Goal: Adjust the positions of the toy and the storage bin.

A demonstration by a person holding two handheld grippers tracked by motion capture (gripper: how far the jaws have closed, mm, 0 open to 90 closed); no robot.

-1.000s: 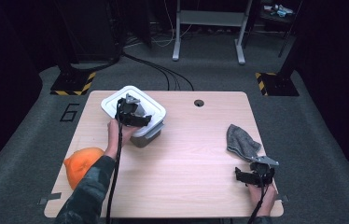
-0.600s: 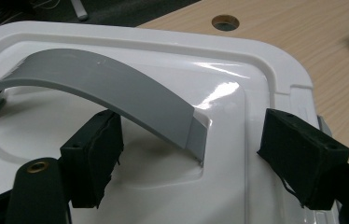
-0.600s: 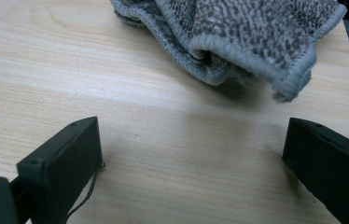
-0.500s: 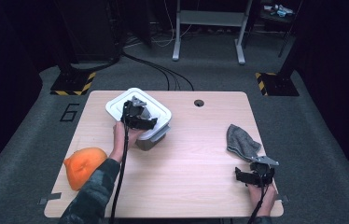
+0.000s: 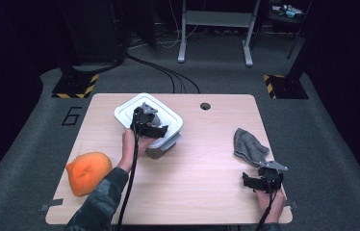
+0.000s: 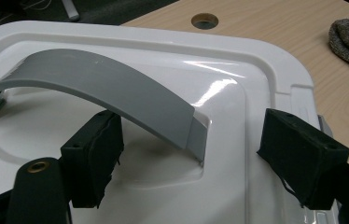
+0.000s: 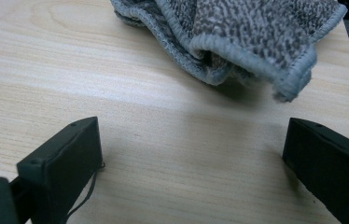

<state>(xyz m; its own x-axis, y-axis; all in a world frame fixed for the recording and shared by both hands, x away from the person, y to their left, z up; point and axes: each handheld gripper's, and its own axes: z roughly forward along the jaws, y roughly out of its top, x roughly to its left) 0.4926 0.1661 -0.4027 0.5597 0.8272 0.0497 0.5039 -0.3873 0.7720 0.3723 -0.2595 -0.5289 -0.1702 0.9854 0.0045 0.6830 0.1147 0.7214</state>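
- An orange soft thing (image 5: 87,172) lies at the near left corner of the counter (image 5: 207,192).
- A grey cloth (image 5: 248,147) lies crumpled near the right edge.
- A round hole (image 5: 205,106) sits at the far edge.

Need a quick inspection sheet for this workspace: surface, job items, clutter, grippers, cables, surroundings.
Surface: wooden table, round grommet hole near far edge.
Job's things: white lidded container, lid on; grey arched handle on the lid.
Clutter: grey cloth crumpled at right; orange object at front left.
Grippers: left gripper open, fingers either side of the handle's end; right gripper open over bare wood short of the cloth.
Cables: black floor cables behind table.
Surroundings: dark carpet, metal stand, hazard-striped bases.
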